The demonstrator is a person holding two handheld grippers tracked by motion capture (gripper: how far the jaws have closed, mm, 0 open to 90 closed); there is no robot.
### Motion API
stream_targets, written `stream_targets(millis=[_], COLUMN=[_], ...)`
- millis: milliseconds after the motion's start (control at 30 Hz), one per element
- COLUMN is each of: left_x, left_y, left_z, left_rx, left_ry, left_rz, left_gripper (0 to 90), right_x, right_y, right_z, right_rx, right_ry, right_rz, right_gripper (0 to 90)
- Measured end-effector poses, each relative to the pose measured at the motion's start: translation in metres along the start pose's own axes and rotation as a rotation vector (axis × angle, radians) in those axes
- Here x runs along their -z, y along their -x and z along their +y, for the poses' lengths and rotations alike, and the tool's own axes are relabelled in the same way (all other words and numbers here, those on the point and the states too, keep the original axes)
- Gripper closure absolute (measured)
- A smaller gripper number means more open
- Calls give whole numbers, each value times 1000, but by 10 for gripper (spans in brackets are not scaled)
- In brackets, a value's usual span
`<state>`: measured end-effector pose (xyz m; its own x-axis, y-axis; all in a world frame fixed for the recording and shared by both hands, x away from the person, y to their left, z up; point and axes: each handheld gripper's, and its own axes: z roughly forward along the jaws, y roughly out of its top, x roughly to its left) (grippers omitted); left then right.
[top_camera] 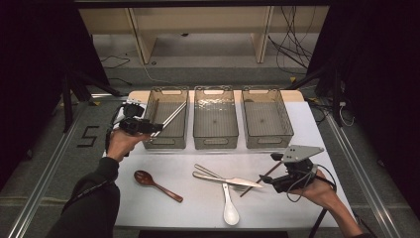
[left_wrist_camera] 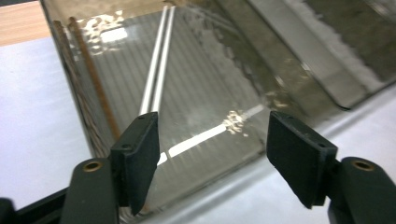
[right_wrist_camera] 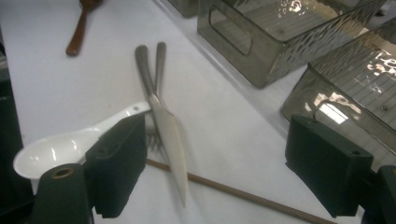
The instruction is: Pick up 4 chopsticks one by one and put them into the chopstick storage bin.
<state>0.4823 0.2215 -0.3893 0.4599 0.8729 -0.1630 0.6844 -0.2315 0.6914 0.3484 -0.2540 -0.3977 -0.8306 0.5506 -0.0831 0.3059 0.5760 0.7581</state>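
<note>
With both grippers' jaws apart and empty, the left gripper [top_camera: 157, 127] hangs over the smoky left plastic bin [top_camera: 161, 141] where the pale chopsticks [left_wrist_camera: 156, 74] lie, so the right gripper [top_camera: 263, 179] should straddle the thin brown wooden chopstick [right_wrist_camera: 243, 193] squarely, clear of the steel knife [right_wrist_camera: 170, 140].

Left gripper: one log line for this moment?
left gripper: open, empty | silver chopsticks: in left bin | right gripper: open over knife

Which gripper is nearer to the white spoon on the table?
Right. The right gripper is just right of the white spoon, by the knife. The left gripper is farther away, at the left bin.
</note>
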Motion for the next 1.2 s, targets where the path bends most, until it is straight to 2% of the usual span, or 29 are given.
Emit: stream_targets(millis=[133, 233, 400, 467, 533, 633, 733, 867, 1067, 1200], left_x=[8, 16, 27, 29, 32, 38, 43, 50, 48, 48], left_y=[10, 20, 35, 43, 50, 58, 66, 74, 86, 88], left_z=[-11, -17, -29, -36, -42, -50, -58, -66, -77, -80], left_rx=[-5, -41, -67, -90, -112, -119, -146, -155, -188, -190], left_ry=[27, 50, 99, 121, 125, 138, 145, 161, 134, 121], left_rz=[-37, -56, -90, -96, -106, -129, -146, -173, -180, -184], left_gripper=[295, 268, 249, 248, 248, 231, 221, 209, 197, 193], right_x=[-5, -12, -20, -23, -26, -31, -36, -44, -59, -65], right_y=[7, 13, 24, 28, 32, 37, 41, 46, 54, 60], right_z=[0, 0, -2, -3, -4, -6, -6, -6, -9, -10], right_rx=[46, 89, 122, 129, 150, 184, 210, 219, 229, 227], right_ry=[-79, -150, -231, -254, -284, -345, -385, -439, -505, -526], right_rz=[7, 16, 31, 36, 50, 55, 46, 53, 68, 74], right_gripper=[219, 219, 224, 230, 234, 240, 250, 256, 275, 297])
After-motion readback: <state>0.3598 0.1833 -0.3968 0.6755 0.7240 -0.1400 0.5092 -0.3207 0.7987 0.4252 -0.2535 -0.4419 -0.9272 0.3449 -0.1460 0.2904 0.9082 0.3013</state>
